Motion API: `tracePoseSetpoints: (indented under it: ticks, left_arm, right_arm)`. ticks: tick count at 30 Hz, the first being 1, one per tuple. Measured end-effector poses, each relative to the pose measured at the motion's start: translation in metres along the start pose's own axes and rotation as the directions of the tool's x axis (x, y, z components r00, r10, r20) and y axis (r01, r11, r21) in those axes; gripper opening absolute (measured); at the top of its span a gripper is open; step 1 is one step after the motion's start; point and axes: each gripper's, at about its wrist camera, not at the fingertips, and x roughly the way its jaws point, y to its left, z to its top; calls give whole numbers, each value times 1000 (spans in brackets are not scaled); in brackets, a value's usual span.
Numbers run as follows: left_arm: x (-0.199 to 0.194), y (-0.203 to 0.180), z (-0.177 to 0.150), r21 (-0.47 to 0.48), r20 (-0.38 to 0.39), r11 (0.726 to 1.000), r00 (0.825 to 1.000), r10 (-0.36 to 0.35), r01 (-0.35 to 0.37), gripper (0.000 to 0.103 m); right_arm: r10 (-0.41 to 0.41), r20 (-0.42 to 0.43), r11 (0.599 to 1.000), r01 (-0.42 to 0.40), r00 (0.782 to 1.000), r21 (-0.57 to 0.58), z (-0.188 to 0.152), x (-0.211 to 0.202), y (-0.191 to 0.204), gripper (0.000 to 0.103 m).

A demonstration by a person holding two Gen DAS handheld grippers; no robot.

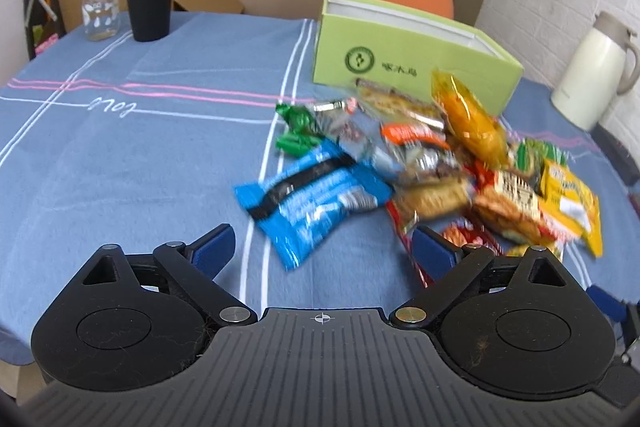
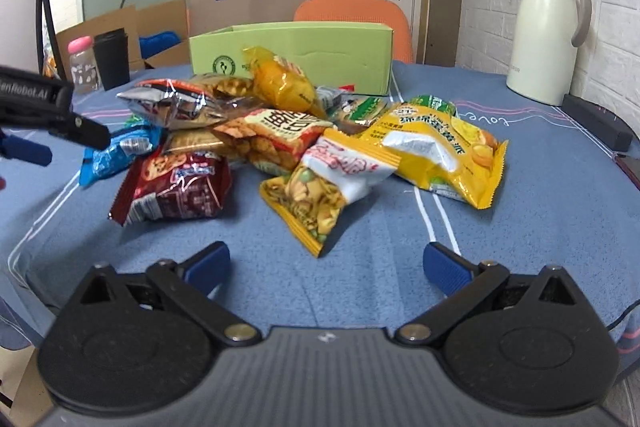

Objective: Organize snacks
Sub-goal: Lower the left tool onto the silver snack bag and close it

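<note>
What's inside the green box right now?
From the left wrist view the green box stands open with white inner walls; no snacks show above its rim. Its floor is hidden by the front wall.

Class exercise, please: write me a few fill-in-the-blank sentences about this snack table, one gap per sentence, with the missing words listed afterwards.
1. The open box behind the snack pile is light ____ in colour.
2. The clear bottle beside the black cup has a ____ cap.
3. The white jug stands near the ____ brick wall.
4. The left gripper points at a ____ snack packet.

Missing words: green; pink; white; blue
</note>
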Motion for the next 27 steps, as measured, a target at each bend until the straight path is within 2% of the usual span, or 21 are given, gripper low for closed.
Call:
tracePoseSetpoints:
  ticks: [3, 5, 7, 9, 11, 13, 15, 18, 23, 27]
  left_arm:
    - [7, 7, 16, -12, -16, 997, 997, -76, 76, 84]
    - [9, 10, 26, -7, -20, 994, 993, -112, 112, 84]
    - [10, 12, 36, 7, -16, 990, 990, -138, 138, 84]
    - [11, 14, 47, 5, -4, 986, 986, -167, 167, 85]
    - [14, 15, 56, -3, 13, 982, 982, -191, 191, 87]
    - [19, 16, 63, -14, 11, 980, 980, -200, 200, 87]
    - [24, 18, 66, -22, 0, 979, 979, -203, 203, 85]
    - [31, 23, 71, -27, -9, 978, 978, -209, 209, 78]
    - [53, 16, 82, -18, -55, 967, 965, -255, 254, 67]
    - [69, 8, 79, -13, -110, 955, 948, -297, 298, 47]
  right_arm:
    - [24, 8, 999, -24, 1000, -26, -1, -1, -4, 102]
    - [40, -50, 999, -41, 998, -21, 10, -1, -5, 102]
    - [127, -5, 991, -128, 992, -38, 28, -9, 0, 102]
    - [200, 40, 976, -195, 979, -101, 53, -10, 15, 102]
    - [283, 75, 949, -268, 956, -169, 74, 0, 34, 102]
    - [344, 61, 919, -323, 937, -225, 90, 20, 53, 102]
    - [371, 33, 898, -350, 928, -267, 99, 43, 68, 99]
    - [406, -20, 878, -396, 914, -269, 108, 73, 77, 92]
    - [441, -82, 859, -447, 894, -249, 118, 100, 80, 90]
    - [452, -129, 850, -470, 883, -238, 116, 116, 87, 88]
